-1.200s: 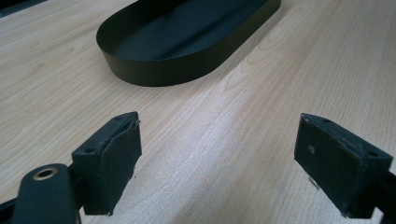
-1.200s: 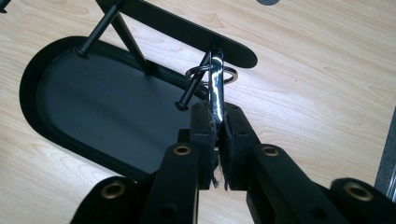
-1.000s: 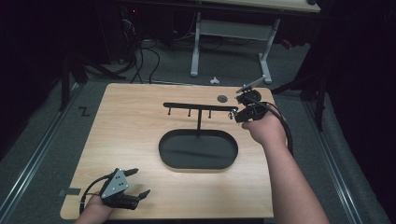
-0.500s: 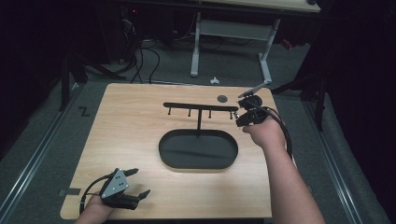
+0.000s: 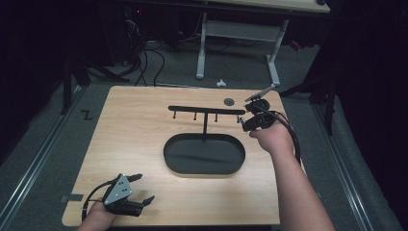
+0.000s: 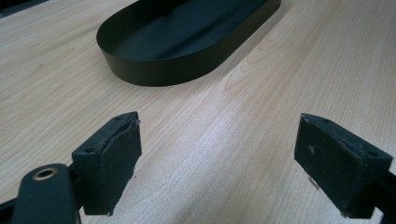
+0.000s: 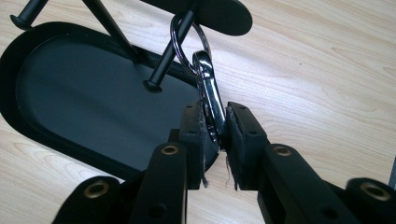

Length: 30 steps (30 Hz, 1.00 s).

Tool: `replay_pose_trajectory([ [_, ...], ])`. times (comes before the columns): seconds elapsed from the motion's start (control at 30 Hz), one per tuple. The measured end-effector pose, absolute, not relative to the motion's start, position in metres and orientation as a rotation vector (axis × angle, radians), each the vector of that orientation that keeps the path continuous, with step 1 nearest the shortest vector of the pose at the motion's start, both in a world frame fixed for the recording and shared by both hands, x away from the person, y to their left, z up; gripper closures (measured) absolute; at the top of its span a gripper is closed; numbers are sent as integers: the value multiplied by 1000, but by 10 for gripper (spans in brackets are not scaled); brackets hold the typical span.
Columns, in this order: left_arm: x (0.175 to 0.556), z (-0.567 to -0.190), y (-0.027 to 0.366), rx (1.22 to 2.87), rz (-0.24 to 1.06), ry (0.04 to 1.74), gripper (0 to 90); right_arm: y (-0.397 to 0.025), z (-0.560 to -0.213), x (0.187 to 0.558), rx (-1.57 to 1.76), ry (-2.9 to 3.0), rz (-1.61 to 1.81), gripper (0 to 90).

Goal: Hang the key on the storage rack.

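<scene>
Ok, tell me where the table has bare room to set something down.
The table is bare left of the oval tray, from the rack down to the left gripper. A strip in front of the tray is bare too. It is crowded at the rack's right end, where the right gripper clamps a key ring clip.

the right gripper (image 5: 246,121) now sits a little lower and nearer the person than a second ago, when it was up by the far right end of the rack (image 5: 207,110); half a second ago it was already partway along this small shift. the hand (image 5: 272,137) and forearm behind it come back with it (the move is slight, hardly more than a nudge along the table (image 5: 144,130)). in the right gripper view its jaws pinch a shiny metal clip (image 7: 211,100) whose ring (image 7: 180,39) loops around the rack's end peg (image 7: 170,51); whether that grip is new cannot be told from the earlier high views.
</scene>
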<state>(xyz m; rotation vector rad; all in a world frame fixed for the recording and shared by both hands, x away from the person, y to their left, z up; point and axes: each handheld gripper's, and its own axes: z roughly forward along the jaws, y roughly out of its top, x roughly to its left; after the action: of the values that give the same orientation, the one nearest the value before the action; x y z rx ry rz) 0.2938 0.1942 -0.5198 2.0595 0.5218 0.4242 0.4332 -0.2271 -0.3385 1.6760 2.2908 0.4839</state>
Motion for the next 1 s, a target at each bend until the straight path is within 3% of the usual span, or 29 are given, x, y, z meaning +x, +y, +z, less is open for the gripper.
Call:
replay_pose_trajectory([
  [0.53,294,-520,194,2061,422,522,153,-227,-339,431,1674,2281,491,725],
  [0.83,295,-520,193,2063,423,521,153,-228,-344,429,1677,2279,487,625],
  [1.0,295,-520,193,2065,418,522,153,-227,-348,428,1674,2272,481,526],
])
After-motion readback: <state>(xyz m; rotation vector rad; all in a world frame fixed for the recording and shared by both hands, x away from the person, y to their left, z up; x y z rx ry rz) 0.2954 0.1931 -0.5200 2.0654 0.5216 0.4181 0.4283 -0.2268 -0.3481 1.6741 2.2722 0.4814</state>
